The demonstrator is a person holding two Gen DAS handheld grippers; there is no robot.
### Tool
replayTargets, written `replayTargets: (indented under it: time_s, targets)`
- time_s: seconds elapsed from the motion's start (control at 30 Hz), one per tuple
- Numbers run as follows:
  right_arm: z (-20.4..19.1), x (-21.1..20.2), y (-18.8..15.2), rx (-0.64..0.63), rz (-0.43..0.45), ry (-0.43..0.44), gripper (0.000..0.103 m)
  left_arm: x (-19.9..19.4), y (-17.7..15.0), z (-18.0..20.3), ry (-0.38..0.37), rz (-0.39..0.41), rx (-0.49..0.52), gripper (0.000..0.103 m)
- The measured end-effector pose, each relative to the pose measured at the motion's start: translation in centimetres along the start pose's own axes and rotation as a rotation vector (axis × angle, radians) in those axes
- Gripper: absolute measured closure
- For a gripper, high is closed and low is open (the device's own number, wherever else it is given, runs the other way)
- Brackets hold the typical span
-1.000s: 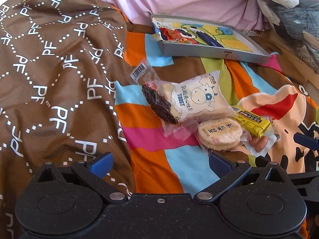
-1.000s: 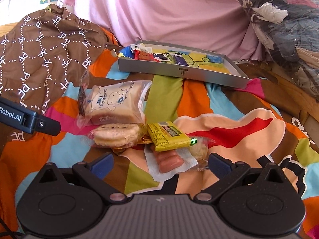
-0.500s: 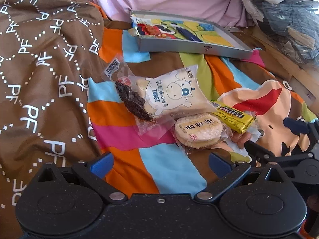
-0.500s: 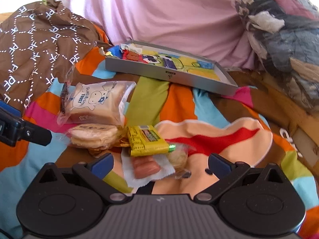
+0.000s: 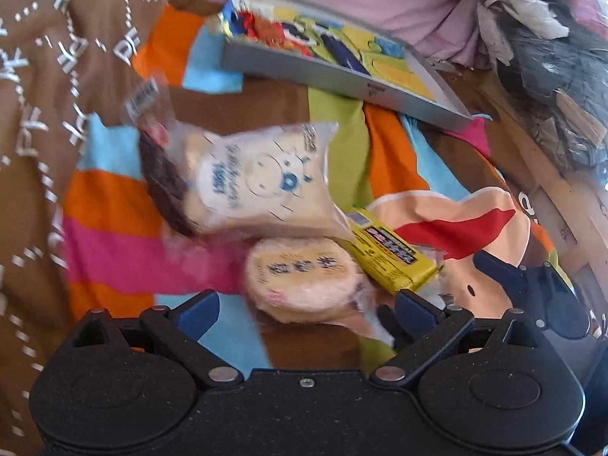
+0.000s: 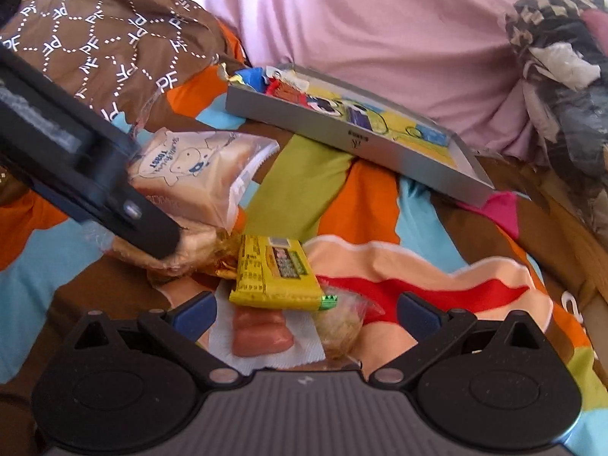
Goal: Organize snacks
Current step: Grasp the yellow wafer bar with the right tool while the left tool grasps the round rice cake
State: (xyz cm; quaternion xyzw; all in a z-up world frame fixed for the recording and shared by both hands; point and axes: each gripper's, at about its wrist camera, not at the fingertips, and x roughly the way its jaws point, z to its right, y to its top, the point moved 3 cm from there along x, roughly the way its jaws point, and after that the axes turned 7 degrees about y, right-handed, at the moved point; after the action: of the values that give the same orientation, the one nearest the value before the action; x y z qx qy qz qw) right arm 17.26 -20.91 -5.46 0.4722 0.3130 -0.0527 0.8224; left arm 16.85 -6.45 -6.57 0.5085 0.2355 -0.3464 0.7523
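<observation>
Striped bedspread (image 5: pixel 125 250); round cake (image 5: pixel 304 279) between left gripper (image 5: pixel 306 307) fingers.

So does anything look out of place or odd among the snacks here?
Yes: a pink sausage piece lies unwrapped on a white paper napkin on the striped bedcover, half under the yellow wrapped bar. The other snacks are wrapped. They overlap in a loose pile instead of sitting in the grey shallow tray.
</observation>
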Motion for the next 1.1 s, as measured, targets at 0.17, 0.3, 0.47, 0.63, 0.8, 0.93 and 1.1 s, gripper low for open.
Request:
replayTargets:
  time_s: [0.17, 0.3, 0.47, 0.63, 0.8, 0.93, 1.1]
  targets:
    - [0.0, 0.3, 0.4, -0.006, 0.031, 0.038, 0.001, 1.6, 0.6, 0.8, 0.049, -0.021, -0.013, 0.006]
    - [0.1, 1.0, 0.5, -0.005, 0.03, 0.063, 0.007, 2.8, 1.2, 0.6, 0.094, -0.063, 0.005, 0.006]
    - [0.2, 1.4, 0.3, 0.012, 0.032, 0.068, 0.022, 3.4, 1.7, 0.5, 0.088, -0.102, 0.037, 0.008]
    - [0.5, 1.2, 0.3, 0.026, 0.041, 0.09, 0.039, 3.4, 1.7, -0.1, 0.046, -0.116, 0.02, 0.017]
    - [0.8, 1.0, 0.3, 0.086, 0.034, 0.137, 0.039, 2.7, 1.2, -1.1, 0.032, -0.104, -0.013, 0.026]
    - [1.2, 0.2, 0.3, 0.152, 0.023, 0.159, 0.039, 1.9, 0.6, -1.6, 0.028, -0.079, -0.014, 0.029]
    - [0.4, -1.9, -0.2, 0.176, 0.003, 0.176, 0.039, 0.7, -0.2, -2.4, 0.032, -0.064, -0.005, 0.031]
